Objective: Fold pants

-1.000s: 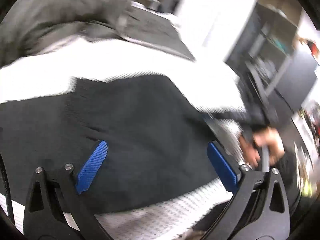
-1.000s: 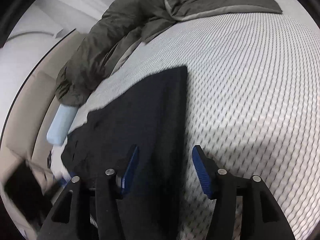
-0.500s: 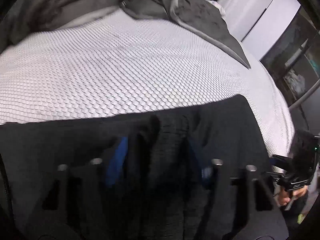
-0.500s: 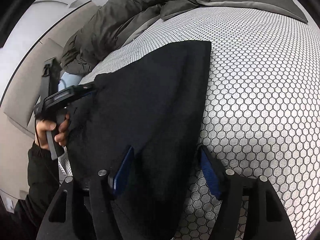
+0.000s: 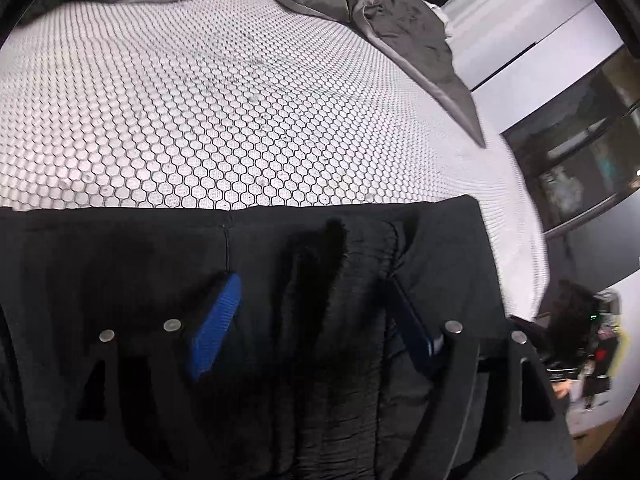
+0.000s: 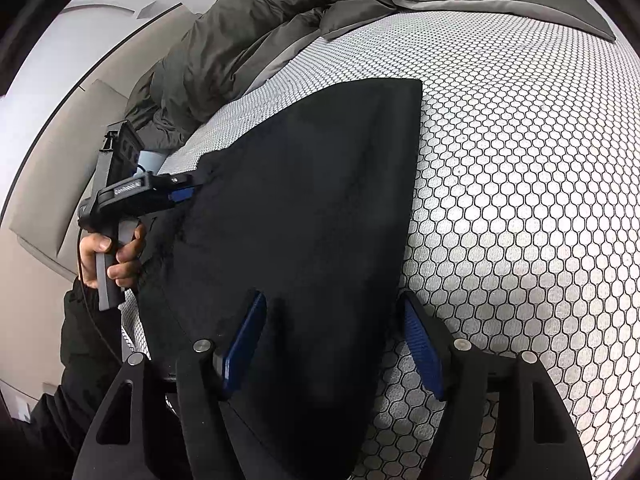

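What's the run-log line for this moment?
step: fold | black fabric pants flat on honeycomb-patterned mattress | left tool open, at waistband | right tool open

One pair of black pants (image 6: 304, 216) lies at the centre of the right wrist view. One honeycomb-patterned bed (image 6: 520, 168) carries it. One dark green duvet (image 6: 248, 48) is bunched at twelve o'clock. Two claws show: the right claw (image 6: 334, 344) at six o'clock and the left claw (image 6: 188, 190) at nine, with one hand (image 6: 110, 258) on it.
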Demonstrator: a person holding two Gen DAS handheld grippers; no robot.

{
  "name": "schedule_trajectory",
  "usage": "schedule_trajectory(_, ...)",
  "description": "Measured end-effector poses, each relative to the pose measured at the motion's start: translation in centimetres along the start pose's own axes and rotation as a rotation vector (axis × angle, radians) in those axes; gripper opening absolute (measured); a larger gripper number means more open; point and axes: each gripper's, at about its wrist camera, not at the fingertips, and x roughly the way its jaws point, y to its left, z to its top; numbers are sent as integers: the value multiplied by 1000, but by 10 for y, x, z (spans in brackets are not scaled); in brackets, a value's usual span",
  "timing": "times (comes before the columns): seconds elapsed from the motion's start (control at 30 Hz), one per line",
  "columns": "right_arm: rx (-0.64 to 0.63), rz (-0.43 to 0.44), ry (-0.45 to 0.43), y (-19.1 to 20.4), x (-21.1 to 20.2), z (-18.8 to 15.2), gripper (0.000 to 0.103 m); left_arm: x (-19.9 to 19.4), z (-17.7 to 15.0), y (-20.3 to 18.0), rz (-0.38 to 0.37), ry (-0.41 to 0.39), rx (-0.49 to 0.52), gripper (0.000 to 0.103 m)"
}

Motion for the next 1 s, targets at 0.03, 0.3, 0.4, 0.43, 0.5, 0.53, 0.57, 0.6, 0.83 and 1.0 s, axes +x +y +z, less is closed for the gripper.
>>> schedule_trajectory(0.03, 0, 2, 0, 0, 0, 0, 69, 6, 8, 5, -9, 8, -3, 73)
schedule_trajectory(0.3, 6, 8, 2, -1, -2, 1, 70, 24, 21, 3, -91, 30, 2, 61)
schedule_trajectory(0.4, 9, 6, 2, 1, -2, 2, 70, 31, 20, -8, -76, 18, 66, 44)
schedule_trajectory(0.43, 11, 8, 1, 1, -2, 3, 70, 32, 19, -12, -60, 3, 94, 38)
schedule_trajectory(0.5, 10, 8, 3, 1, 0, 5, 70, 29, 18, -16, -61, -13, 104, 29)
schedule_trajectory(0.53, 11, 8, 2, 2, 0, 6, 70, 25, 17, -15, -73, -22, 97, 25)
schedule_trajectory(0.57, 13, 9, 1, 2, 1, 7, 70, 19, 15, -16, -82, -36, 94, 23)
schedule_trajectory(0.6, 12, 11, -2, 3, 2, 8, 70, 14, 12, -17, -82, -43, 96, 21)
schedule_trajectory(0.83, 18, 8, -22, 5, 2, 14, 70, -34, 5, -4, -28, -108, 64, 19)
schedule_trajectory(1.0, 15, 7, -26, -2, -4, 9, 70, -18, 2, 17, 38, -69, -55, 50)
